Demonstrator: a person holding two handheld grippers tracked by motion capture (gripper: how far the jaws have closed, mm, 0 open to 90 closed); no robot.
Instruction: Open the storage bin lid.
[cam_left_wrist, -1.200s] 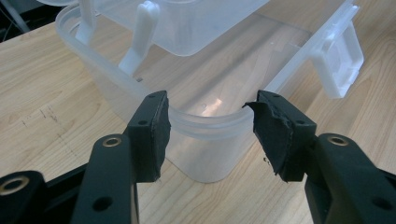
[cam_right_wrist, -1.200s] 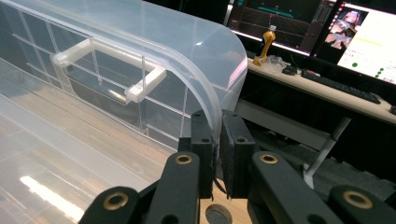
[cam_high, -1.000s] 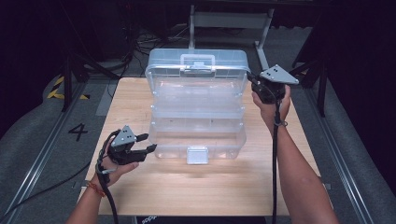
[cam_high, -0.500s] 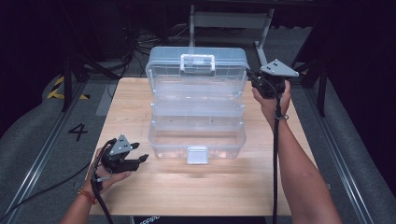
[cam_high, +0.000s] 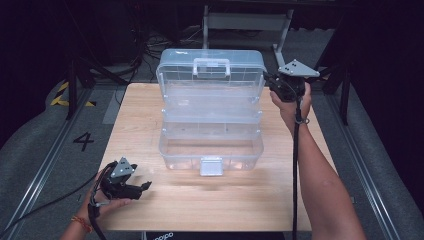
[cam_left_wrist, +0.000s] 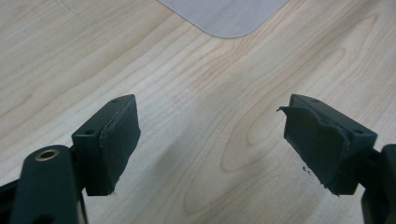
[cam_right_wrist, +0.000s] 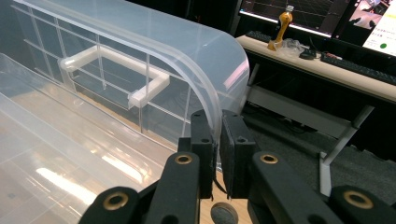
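The clear plastic organiser box (cam_high: 211, 125) sits in the centre of the high view on the wooden table (cam_high: 150, 210), its lid (cam_high: 210, 70) swung up and back and its tiers stepped open toward you. Nearest you, at the lower left of the high view, your left gripper (cam_high: 145, 186) hovers low over bare wood, well apart from the box; its jaws have just been opening and now stand wide with nothing between them, as the left gripper view confirms with only tabletop between the pads (cam_left_wrist: 119, 144). That hand looks freed and parked out of the way. Farther off, at the upper right of the high view, your right gripper (cam_high: 270, 82) is clamped tight on the lid's right edge; in the right gripper view the thin clear rim (cam_right_wrist: 215, 126) runs straight between the narrow jaws. That pinch probably keeps the lid upright so the trays stay open. Beyond the lid's handle (cam_right_wrist: 116, 77), a desk (cam_right_wrist: 327, 70) with a bottle (cam_right_wrist: 282, 23) occupies the upper right.
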